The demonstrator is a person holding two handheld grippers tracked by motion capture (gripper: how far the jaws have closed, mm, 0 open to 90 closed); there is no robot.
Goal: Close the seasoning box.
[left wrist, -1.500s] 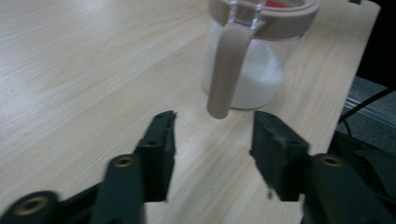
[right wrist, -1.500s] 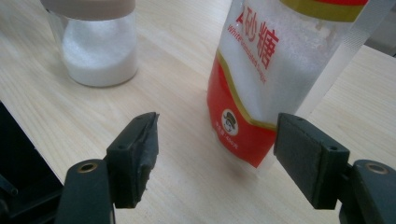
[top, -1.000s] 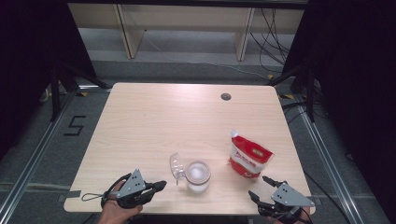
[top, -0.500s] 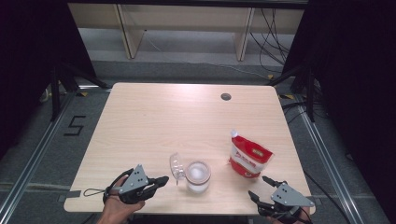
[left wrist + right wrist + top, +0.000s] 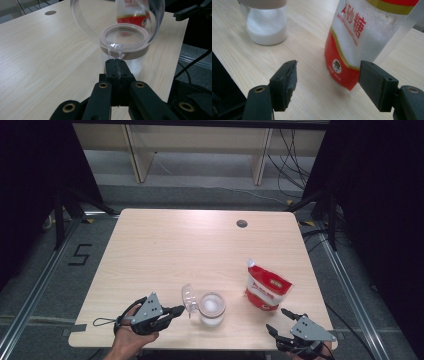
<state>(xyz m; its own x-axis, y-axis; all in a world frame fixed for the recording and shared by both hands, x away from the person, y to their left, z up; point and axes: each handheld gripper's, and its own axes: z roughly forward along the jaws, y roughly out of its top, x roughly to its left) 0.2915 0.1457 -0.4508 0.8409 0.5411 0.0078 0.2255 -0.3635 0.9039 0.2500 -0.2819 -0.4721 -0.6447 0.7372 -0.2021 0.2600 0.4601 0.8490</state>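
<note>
A clear jar (image 5: 212, 307) holding white sugar stands near the table's front edge, its hinged clear lid (image 5: 188, 295) tipped up and open on the left. My left gripper (image 5: 181, 310) is shut, its tips right against the lid's small clear tab (image 5: 115, 48); a grip on the tab is not evident. Through the lid (image 5: 85, 27) I see the jar's tan collar (image 5: 140, 50). A red and white sugar pouch (image 5: 266, 290) stands upright to the jar's right. My right gripper (image 5: 277, 319) is open in front of the pouch (image 5: 352, 37), apart from it, jar (image 5: 267, 27) at left.
The light wooden table (image 5: 175, 245) has a round cable hole (image 5: 242, 224) at the far right. Pale shelving and cables stand behind it. Dark curtains flank both sides. The front edge lies just under both hands.
My left gripper has risen a little and come closer to the lid's lower edge. The right gripper, jar and pouch have stayed put.
</note>
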